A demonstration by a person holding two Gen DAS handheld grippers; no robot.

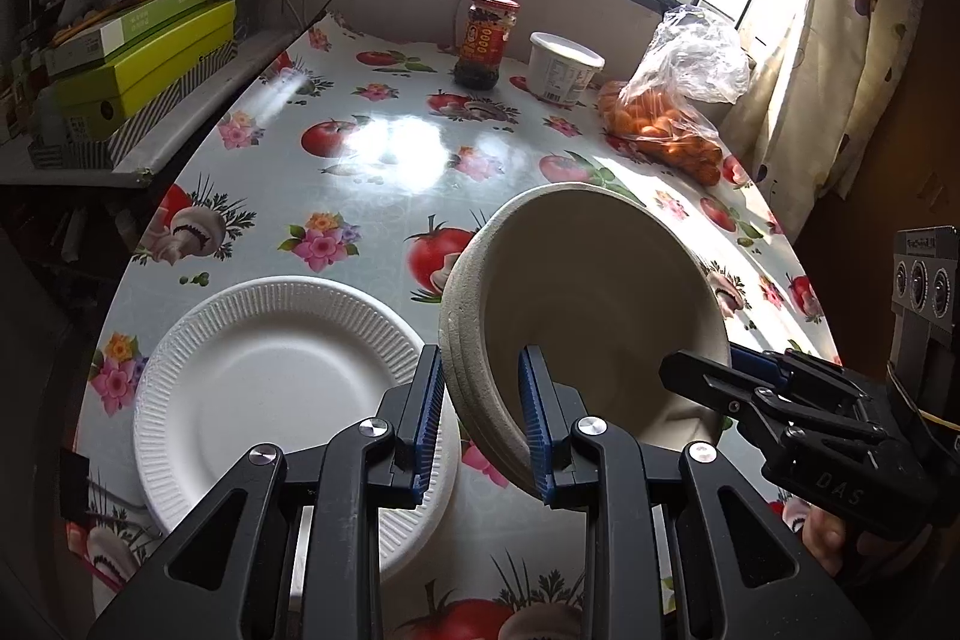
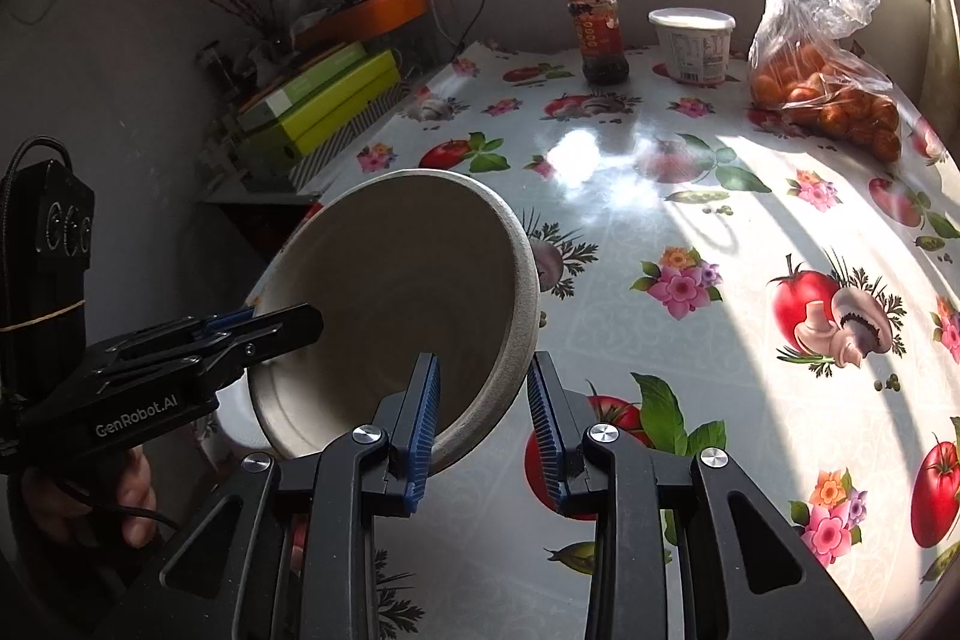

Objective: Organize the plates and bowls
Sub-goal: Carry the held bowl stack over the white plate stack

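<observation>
A beige foam bowl [image 1: 594, 298] hangs tilted above the table, held by both grippers. My left gripper [image 1: 483, 418] straddles its left rim, one pad outside and one inside. My right gripper [image 2: 483, 424] straddles the bowl's [image 2: 396, 292] right rim the same way and shows in the left wrist view [image 1: 720, 376] at the bowl's right side. The left gripper shows in the right wrist view [image 2: 270, 325] at the bowl's left rim. A white ribbed foam plate [image 1: 270, 388] lies on the table under and left of the bowl.
The table has a fruit-and-flower oilcloth [image 1: 384, 172]. At the back stand a red-lidded sauce jar [image 1: 483, 40], a white tub [image 1: 561, 67] and a plastic bag of oranges [image 1: 666, 124]. Green boxes [image 1: 144, 58] sit on a side shelf at left.
</observation>
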